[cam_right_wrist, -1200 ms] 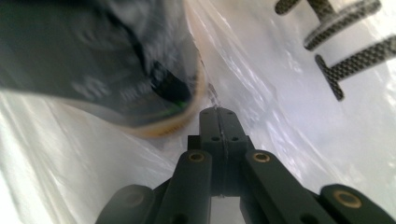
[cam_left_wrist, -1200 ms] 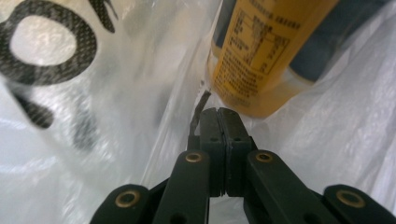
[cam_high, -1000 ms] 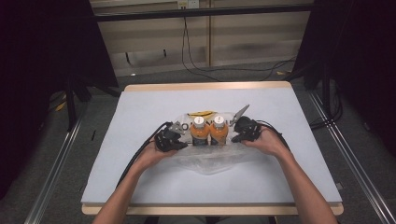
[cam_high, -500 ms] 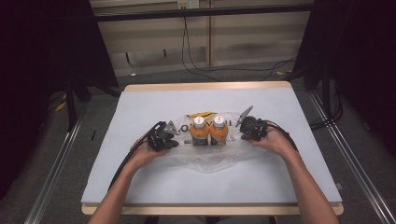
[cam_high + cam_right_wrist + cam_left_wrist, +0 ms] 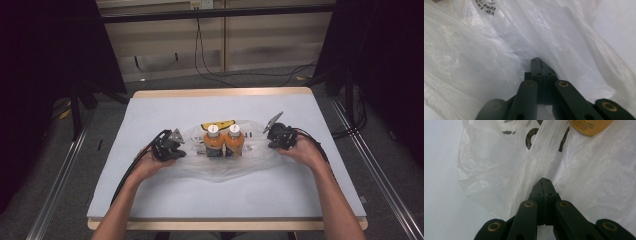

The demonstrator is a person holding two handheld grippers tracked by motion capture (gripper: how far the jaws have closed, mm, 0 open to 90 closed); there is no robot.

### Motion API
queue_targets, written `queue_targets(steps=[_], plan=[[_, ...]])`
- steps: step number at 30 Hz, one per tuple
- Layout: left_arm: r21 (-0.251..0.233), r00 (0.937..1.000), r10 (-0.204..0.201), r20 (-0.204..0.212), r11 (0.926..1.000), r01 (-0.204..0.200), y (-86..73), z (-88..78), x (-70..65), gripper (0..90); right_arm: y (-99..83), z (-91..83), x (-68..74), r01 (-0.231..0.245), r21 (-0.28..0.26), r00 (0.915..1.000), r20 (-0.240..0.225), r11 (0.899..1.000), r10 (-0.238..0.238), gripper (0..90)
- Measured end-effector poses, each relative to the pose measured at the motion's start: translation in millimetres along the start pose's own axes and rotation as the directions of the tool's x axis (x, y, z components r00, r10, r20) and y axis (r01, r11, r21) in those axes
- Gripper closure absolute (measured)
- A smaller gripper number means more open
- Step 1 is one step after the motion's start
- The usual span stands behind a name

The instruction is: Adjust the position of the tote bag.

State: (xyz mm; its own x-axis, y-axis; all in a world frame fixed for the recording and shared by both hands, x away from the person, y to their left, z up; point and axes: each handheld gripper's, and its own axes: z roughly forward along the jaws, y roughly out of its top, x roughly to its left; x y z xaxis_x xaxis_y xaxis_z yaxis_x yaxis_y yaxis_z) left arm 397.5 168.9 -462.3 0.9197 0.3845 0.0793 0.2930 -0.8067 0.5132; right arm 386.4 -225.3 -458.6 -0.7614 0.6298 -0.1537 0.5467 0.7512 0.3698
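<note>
A clear plastic bag (image 5: 220, 167) lies flat on the white table (image 5: 165, 107) with two orange bottles (image 5: 223, 143), white-capped, standing side by side inside it. My left gripper (image 5: 181, 150) is at the bag's left edge, shut on a fold of the film. In the left gripper view the closed jaws (image 5: 545, 182) pinch a strip of bag (image 5: 499, 170), and an orange bottle (image 5: 589, 126) shows at the top. My right gripper (image 5: 268, 141) is at the bag's right edge. The right gripper view has its tips (image 5: 537, 62) pressed together in the plastic (image 5: 486, 50).
A yellow printed patch (image 5: 218, 124) shows on the bag behind the bottles. Cables (image 5: 125, 175) trail from both grippers toward the person. The table's wooden edge (image 5: 225, 92) runs along the back, with metal rails (image 5: 360, 150) on the floor at both sides.
Both hands have moved outward, the left gripper to the left and the right gripper to the right, spreading the bag wider around the bottles.
</note>
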Motion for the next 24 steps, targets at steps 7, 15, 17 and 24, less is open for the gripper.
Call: queue_targets(steps=[7, 15, 17, 24], plan=[[-0.012, 0.9998, -0.018, -0.009, 0.9998, 0.018, -9.2, -3.8, 4.6, 90.0, -11.5, -3.3, -5.1, -0.035, 0.007, 0.9988, 0.033, 0.999, 0.035, 90.0], [-0.015, 0.9998, -0.019, -0.01, 0.9997, 0.019, -14.9, -6.7, 7.4, 90.0, -19.6, -5.9, -10.4, -0.061, 0.01, 0.9973, 0.043, 0.998, 0.06, 90.0], [-0.02, 0.9995, -0.032, 0.006, 0.9993, 0.032, -18.2, -8.2, 9.7, 90.0, -22.1, -7.0, -12.3, -0.083, 0.013, 0.9959, 0.039, 0.996, 0.082, 90.0], [-0.014, 0.9994, -0.033, -0.008, 0.9994, 0.033, -22.1, -11.5, 6.8, 90.0, -24.6, -7.3, -12.2, -0.084, 0.002, 0.9955, 0.045, 0.996, 0.084, 90.0]])
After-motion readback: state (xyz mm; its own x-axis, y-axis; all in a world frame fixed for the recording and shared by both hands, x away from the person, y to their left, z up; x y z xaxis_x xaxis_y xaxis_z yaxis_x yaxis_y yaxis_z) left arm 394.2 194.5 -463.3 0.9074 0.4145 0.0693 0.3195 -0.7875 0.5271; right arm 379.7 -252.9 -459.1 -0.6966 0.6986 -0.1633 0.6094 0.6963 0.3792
